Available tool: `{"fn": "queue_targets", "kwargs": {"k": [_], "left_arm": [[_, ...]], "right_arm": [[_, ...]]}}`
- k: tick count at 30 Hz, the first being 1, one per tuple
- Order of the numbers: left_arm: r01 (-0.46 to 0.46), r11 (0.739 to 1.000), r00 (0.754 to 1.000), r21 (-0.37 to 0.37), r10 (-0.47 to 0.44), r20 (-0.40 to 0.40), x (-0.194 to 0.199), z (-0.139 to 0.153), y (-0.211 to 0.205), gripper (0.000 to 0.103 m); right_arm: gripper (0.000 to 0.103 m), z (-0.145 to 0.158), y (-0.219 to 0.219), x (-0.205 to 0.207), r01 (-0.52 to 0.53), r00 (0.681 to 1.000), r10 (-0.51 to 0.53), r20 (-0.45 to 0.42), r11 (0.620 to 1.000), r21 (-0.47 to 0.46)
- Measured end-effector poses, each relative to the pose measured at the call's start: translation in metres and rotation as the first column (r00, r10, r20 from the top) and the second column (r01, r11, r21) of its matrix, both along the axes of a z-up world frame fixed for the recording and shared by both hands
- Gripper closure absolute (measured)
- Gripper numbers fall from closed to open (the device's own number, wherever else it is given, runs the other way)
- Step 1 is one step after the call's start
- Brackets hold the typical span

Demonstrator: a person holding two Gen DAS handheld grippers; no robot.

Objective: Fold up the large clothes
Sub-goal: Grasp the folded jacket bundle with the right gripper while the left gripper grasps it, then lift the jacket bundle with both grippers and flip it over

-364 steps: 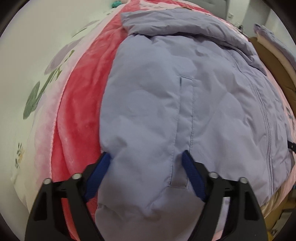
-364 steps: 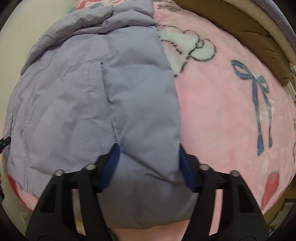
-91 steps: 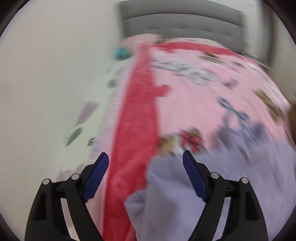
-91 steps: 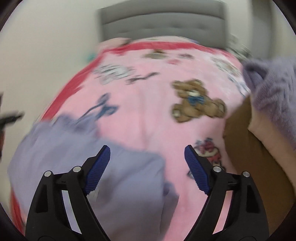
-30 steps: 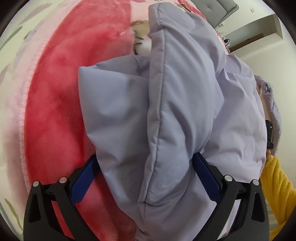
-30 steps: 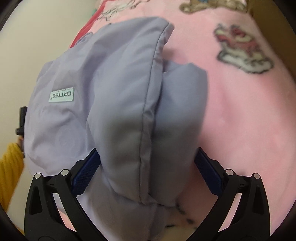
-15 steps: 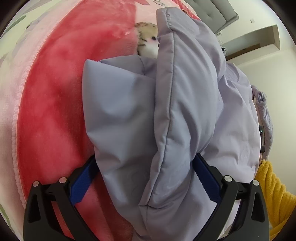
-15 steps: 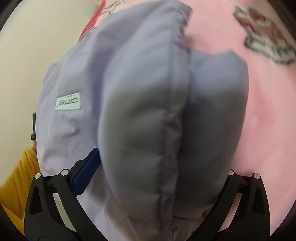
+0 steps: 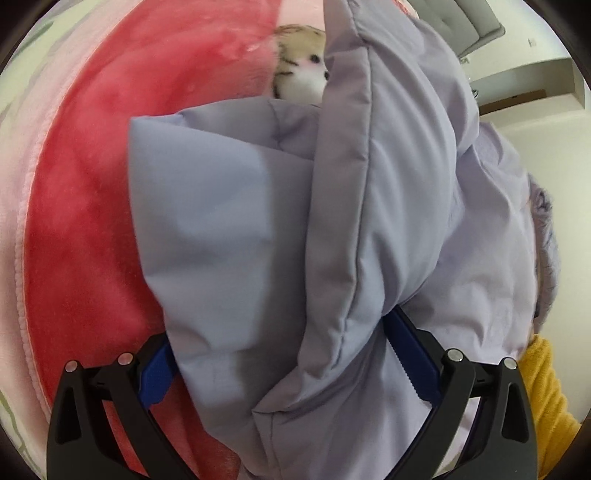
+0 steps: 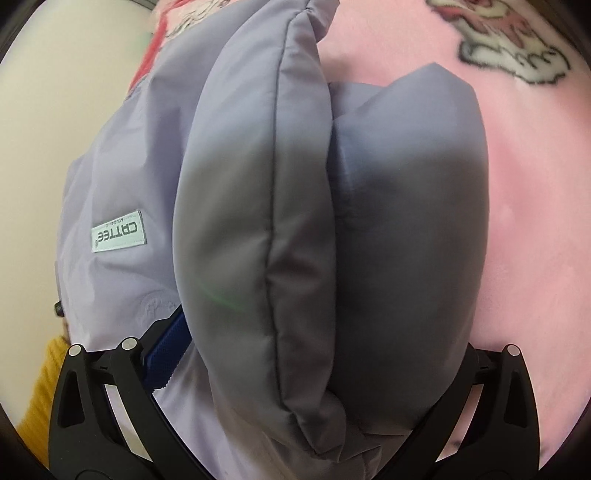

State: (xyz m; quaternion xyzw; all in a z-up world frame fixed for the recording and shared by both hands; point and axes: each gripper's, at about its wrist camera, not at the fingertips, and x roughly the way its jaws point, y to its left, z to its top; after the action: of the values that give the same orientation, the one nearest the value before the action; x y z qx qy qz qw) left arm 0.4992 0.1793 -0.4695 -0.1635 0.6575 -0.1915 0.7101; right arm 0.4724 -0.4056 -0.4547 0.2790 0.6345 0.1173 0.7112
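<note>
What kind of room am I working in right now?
Most likely a bedroom: the lilac padded jacket sits on a pink and red plush blanket printed with cartoon animals, and a grey padded headboard shows at the top of the left wrist view.

A bedroom – plush pink blanket (image 10: 524,206), grey padded headboard (image 9: 476,22)

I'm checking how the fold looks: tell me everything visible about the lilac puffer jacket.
The lilac puffer jacket is smooth, padded and stitched along its seams, and is bunched into thick doubled folds. A pale mint brand label shows. The folds fill the left gripper and right gripper, above the pink plush blanket.
</note>
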Motion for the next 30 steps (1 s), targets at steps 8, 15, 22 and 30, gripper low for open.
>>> {"fn": "queue_targets", "kwargs": {"k": [8,15,22,30], "left_arm": [[0.019,0.988,0.998,0.152,-0.027,0.053,-0.014,0.012,-0.027,0.029],[0.049,0.925,0.984,0.377,-0.11,0.141,-0.035,0.032,-0.062,0.067],[-0.052,0.933,0.945,0.357,-0.069,0.318,-0.092,0.104,-0.066,0.085],[-0.081,0.969,0.925,0.235,-0.015,0.379,-0.21,0.181,-0.05,0.085]], "right_arm": [[0.047,0.017,0.019,-0.016,-0.003,0.998,0.005,0.065,0.999,-0.039],[0.07,0.039,0.052,-0.032,-0.002,0.994,0.021,0.106,0.986,-0.169],[0.082,0.134,0.081,-0.067,0.009,0.956,0.077,0.284,0.958,-0.288],[0.082,0.215,0.063,-0.226,0.035,0.941,0.053,0.335,0.968,-0.25]]}}
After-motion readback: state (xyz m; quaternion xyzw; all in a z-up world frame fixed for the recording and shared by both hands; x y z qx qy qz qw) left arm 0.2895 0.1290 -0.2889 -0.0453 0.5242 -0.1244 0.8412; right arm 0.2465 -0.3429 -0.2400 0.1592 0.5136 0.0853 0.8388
